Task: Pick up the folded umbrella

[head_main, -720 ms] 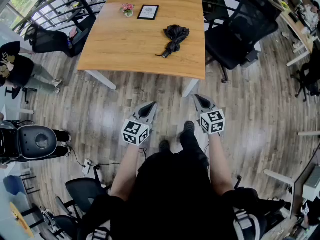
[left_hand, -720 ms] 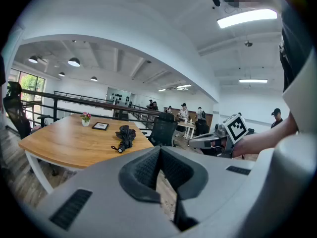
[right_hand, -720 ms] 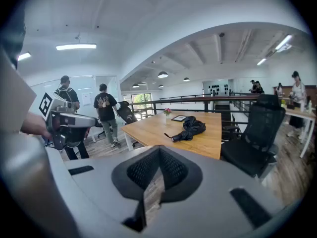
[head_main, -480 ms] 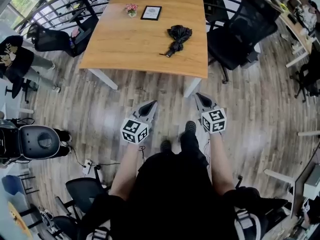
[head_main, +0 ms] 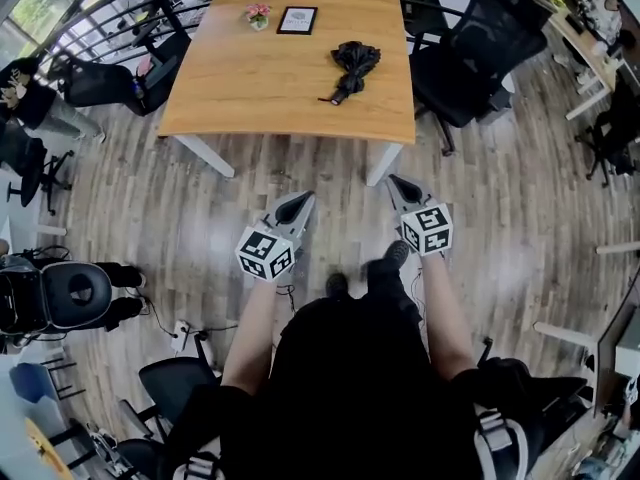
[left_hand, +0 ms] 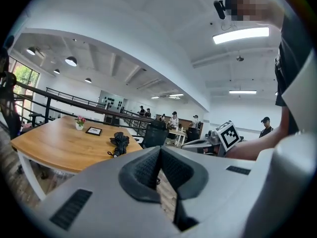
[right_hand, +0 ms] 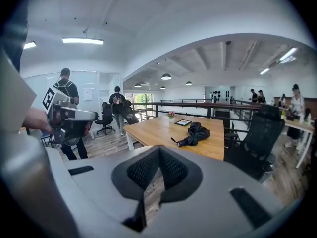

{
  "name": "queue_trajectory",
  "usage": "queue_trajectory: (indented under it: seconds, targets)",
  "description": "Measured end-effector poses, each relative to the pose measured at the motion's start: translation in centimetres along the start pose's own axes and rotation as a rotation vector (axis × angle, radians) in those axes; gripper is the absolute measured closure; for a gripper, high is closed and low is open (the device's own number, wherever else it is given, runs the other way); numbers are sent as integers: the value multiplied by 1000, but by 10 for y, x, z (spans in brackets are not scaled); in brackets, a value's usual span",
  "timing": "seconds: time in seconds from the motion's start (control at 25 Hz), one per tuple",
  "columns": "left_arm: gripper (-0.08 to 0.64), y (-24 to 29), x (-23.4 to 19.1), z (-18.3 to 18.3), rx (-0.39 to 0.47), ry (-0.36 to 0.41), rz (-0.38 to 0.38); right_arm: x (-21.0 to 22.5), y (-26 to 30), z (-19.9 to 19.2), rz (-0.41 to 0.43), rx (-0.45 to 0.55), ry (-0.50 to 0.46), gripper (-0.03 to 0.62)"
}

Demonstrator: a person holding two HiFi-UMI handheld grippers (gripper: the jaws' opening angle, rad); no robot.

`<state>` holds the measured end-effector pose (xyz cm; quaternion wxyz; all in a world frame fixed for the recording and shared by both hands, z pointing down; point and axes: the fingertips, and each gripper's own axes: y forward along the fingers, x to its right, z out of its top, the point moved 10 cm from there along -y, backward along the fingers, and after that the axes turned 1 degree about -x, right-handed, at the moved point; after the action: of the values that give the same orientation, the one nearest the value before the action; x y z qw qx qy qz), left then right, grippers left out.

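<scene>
The folded black umbrella (head_main: 351, 66) lies on the right half of the wooden table (head_main: 250, 78), handle toward the near edge. It also shows in the left gripper view as the umbrella (left_hand: 119, 142) and in the right gripper view as the umbrella (right_hand: 194, 133). Both grippers hang over the wood floor, well short of the table. My left gripper (head_main: 303, 199) is shut and empty. My right gripper (head_main: 391, 181) is shut and empty too, pointing toward the table's near right leg.
A small flower pot (head_main: 257, 15) and a framed picture (head_main: 297, 20) stand at the table's far side. A black office chair (head_main: 470, 53) sits right of the table, another chair (head_main: 110, 78) at its left. A railing runs behind. People stand in the background.
The table has slid slightly up and away in the head view, and both grippers sit a little higher in the picture. The jaws stayed shut.
</scene>
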<state>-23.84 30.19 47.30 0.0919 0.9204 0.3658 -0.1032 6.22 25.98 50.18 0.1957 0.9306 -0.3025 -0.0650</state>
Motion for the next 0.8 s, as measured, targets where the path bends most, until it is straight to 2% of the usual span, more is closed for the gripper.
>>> queue_trajectory:
  seconds: [0.12, 0.8]
  targets:
    - [540, 0, -1, 1, -17, 31, 16, -3, -2, 2, -11, 8, -2, 584]
    - [538, 6, 1, 8, 14, 47, 26, -2, -12, -2, -19, 13, 4, 584]
